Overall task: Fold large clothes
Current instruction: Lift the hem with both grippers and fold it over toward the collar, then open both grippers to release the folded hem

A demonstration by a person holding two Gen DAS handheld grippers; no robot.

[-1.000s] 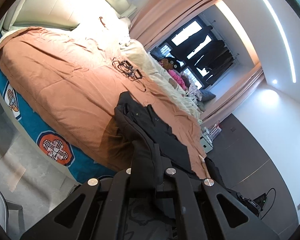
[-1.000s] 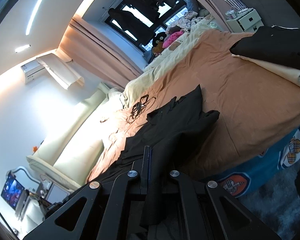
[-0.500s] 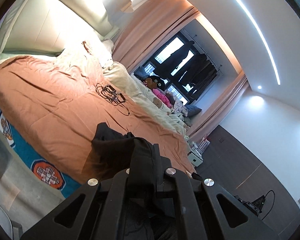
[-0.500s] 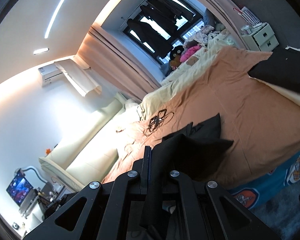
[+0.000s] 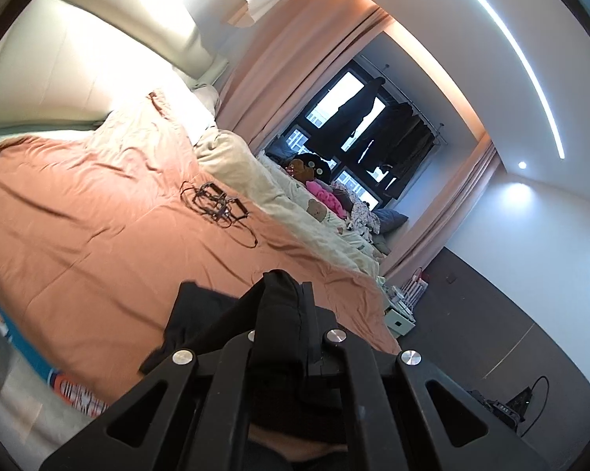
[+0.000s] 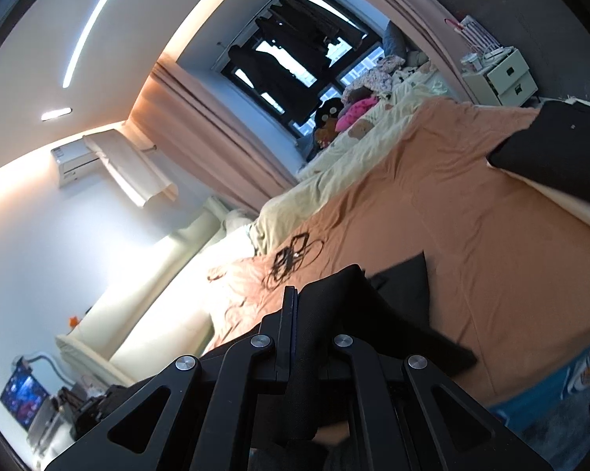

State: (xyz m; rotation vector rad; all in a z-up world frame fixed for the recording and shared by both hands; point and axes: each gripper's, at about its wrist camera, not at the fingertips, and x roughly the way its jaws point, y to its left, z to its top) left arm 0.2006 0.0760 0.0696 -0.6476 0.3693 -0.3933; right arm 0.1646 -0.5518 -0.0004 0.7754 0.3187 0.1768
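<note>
A black garment (image 5: 200, 314) hangs lifted above the orange bedspread (image 5: 79, 227), bunched between both grippers. My left gripper (image 5: 285, 286) is shut on a thick fold of it; the cloth covers the fingers. In the right wrist view my right gripper (image 6: 314, 294) is shut on another fold of the same garment (image 6: 405, 286), which drapes down to the right. Most of the garment is hidden below the gripper bodies.
A tangle of black cable (image 5: 216, 204) (image 6: 291, 255) lies mid-bed. A folded black garment on a cream one (image 6: 558, 149) sits at the bed's right. A cream duvet (image 5: 263, 192) and soft toys (image 5: 314, 180) line the far side. A white nightstand (image 6: 503, 74) stands beyond.
Both grippers have risen and pulled back, lifting the black garment off the bedspread. It lay spread on the bed a second ago and now hangs bunched.
</note>
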